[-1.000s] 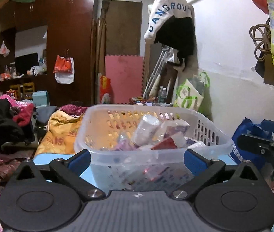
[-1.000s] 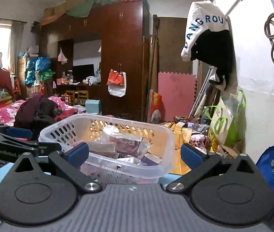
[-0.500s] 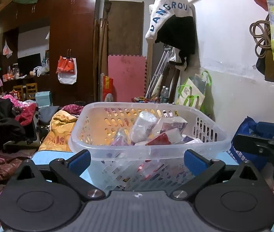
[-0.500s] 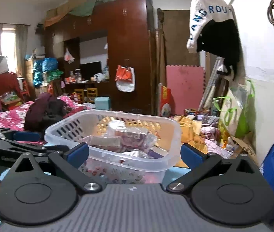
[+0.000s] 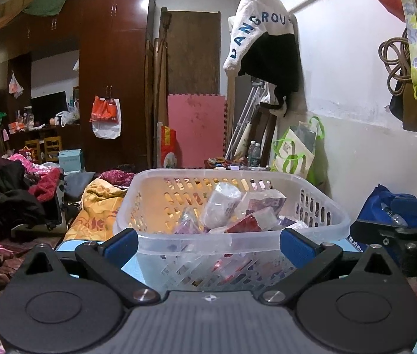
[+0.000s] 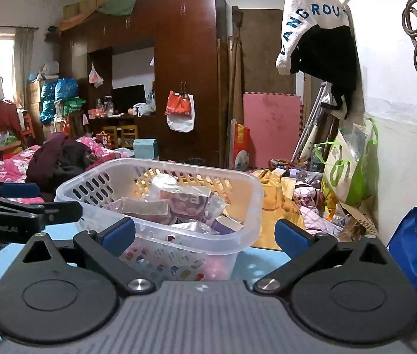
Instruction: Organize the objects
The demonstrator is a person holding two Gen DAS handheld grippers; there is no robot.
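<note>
On the blue counter sits one clear basket heaped with wrapped packets, too jumbled to count. My left hand-held gripper and right hand-held gripper both gape, empty. I judge sorting hasn't begun; next, reach in for one packet.

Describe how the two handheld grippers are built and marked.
Both match: the left gripper and right gripper each have a ribbed grey body, black linkage arms with silver pivot screws, round black discs and blue finger pads. White lettering marks the left one's side.
</note>
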